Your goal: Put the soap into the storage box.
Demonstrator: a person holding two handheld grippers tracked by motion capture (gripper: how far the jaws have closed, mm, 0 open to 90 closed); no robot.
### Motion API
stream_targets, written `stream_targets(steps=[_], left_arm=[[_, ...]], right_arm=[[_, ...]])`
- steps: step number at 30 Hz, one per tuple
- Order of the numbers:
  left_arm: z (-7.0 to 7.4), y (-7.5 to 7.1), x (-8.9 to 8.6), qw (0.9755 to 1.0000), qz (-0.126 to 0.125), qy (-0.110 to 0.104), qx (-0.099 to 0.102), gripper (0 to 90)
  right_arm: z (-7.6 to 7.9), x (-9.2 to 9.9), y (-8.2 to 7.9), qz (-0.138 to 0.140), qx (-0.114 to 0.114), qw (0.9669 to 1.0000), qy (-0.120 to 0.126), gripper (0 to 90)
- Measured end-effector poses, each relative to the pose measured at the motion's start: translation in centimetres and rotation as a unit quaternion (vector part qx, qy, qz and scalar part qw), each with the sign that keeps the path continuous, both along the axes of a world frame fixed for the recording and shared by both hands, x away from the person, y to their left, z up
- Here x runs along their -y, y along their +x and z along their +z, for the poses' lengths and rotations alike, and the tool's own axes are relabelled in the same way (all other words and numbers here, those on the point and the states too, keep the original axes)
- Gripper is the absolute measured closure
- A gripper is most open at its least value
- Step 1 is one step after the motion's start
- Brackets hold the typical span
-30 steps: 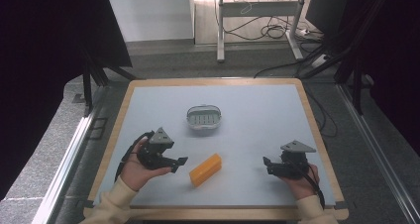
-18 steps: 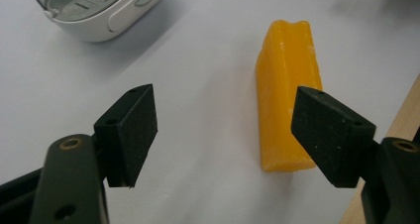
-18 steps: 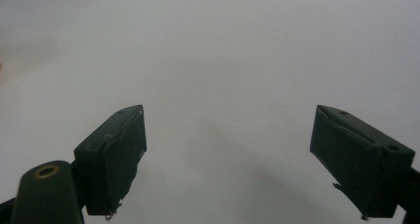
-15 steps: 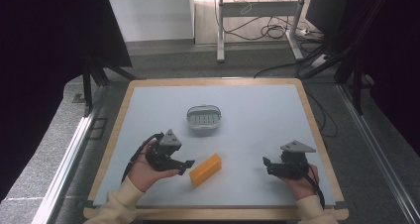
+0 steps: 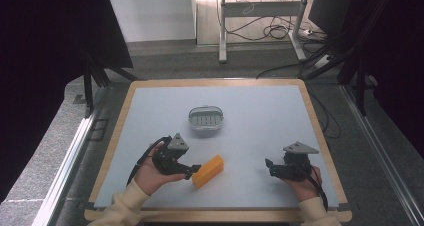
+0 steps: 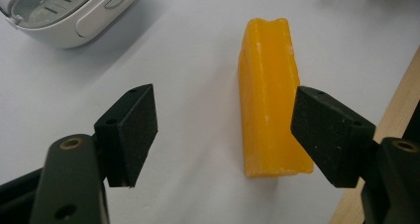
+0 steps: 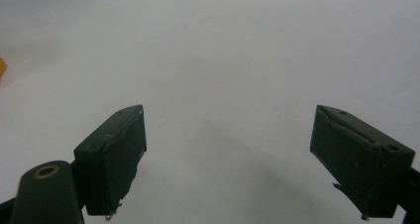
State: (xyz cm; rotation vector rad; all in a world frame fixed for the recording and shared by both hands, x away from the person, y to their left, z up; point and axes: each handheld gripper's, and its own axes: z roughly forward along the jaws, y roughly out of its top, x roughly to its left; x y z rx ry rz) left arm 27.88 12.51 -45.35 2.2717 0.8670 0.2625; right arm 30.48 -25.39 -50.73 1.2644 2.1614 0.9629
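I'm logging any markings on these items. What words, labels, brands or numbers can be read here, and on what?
None can be read.
Yellow bar: plain, no stamp visible.
White case: moulded slots inside, no lettering visible.
Left gripper and right gripper: plain black pads, no markings.

High view: the table (image 5: 250, 111) carries a dish (image 5: 205, 119) at its middle, on the far side of the bar (image 5: 208, 171), which lies nearer the person's edge, slantwise, its far end pointing right. The left gripper (image 5: 196, 169) sits just left of the bar at its near end; the right gripper (image 5: 268, 166) rests well apart to the right, near the table's right edge. Left gripper view: the bar (image 6: 270, 97) lies lengthwise between the open jaws, close against the right one and clear of the left; the dish (image 6: 69, 11) stands beyond, at upper left. Right gripper view: bare table (image 7: 237, 60) lies between the open jaws.
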Motion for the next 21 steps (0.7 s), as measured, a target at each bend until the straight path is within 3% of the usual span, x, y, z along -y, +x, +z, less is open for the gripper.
stream_targets(steps=[21], left_arm=[[-0.7,0.2,2.3,0.9995,-0.023,0.016,-0.01,26.0]], right_arm=[[-0.1,-0.1,0.0,0.0,0.002,1.0,-0.01,14.5]])
